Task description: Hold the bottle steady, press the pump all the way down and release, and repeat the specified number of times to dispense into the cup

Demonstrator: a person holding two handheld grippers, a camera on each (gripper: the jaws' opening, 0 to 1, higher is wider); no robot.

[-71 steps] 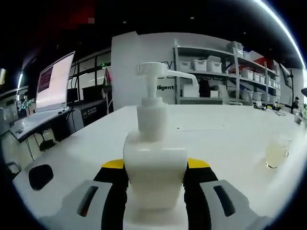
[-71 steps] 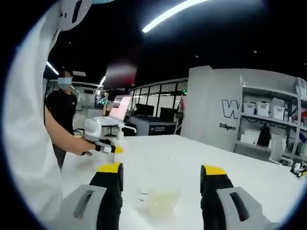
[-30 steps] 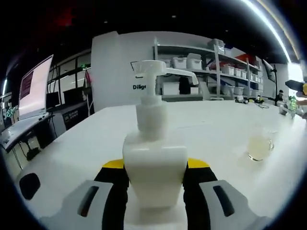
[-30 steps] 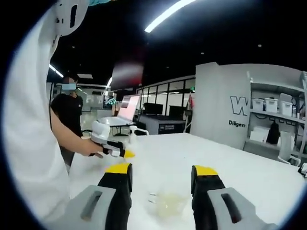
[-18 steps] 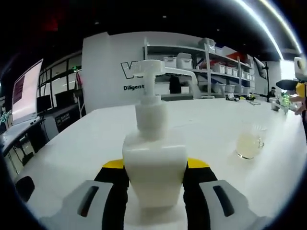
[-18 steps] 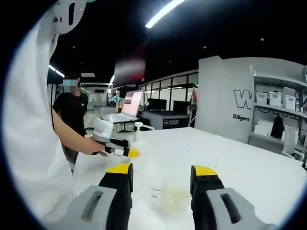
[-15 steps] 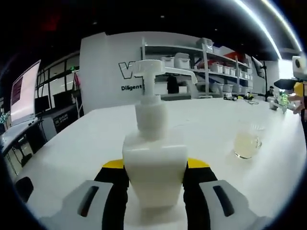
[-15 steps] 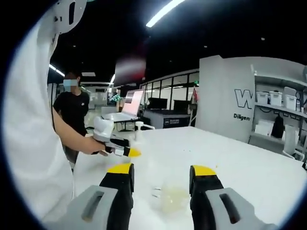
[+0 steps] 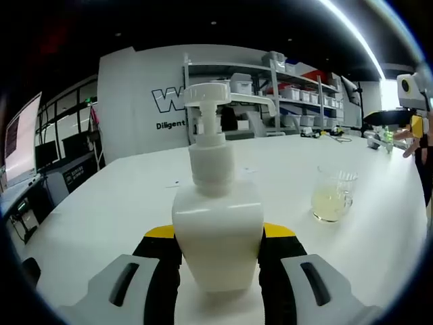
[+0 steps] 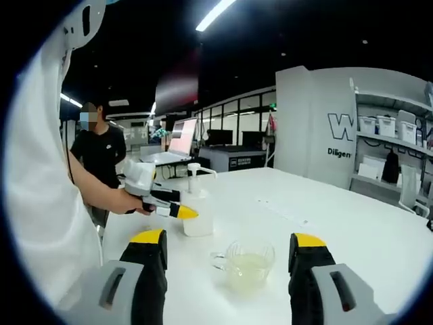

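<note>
White pump bottle [image 9: 216, 223] sits clamped in my left gripper [image 9: 216, 267]; my right gripper [image 10: 230, 261] hangs wide open, empty, over the cup [image 10: 248, 264]. With the spout aimed short of the cup, I judge liquid could land on the table [image 9: 122, 203].

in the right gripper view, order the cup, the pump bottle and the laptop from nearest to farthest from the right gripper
1. cup: on the table just ahead, between the jaws of the right gripper.
2. pump bottle: farther back, left of centre, held by the left gripper.
3. laptop: on a desk beyond the table.
</note>
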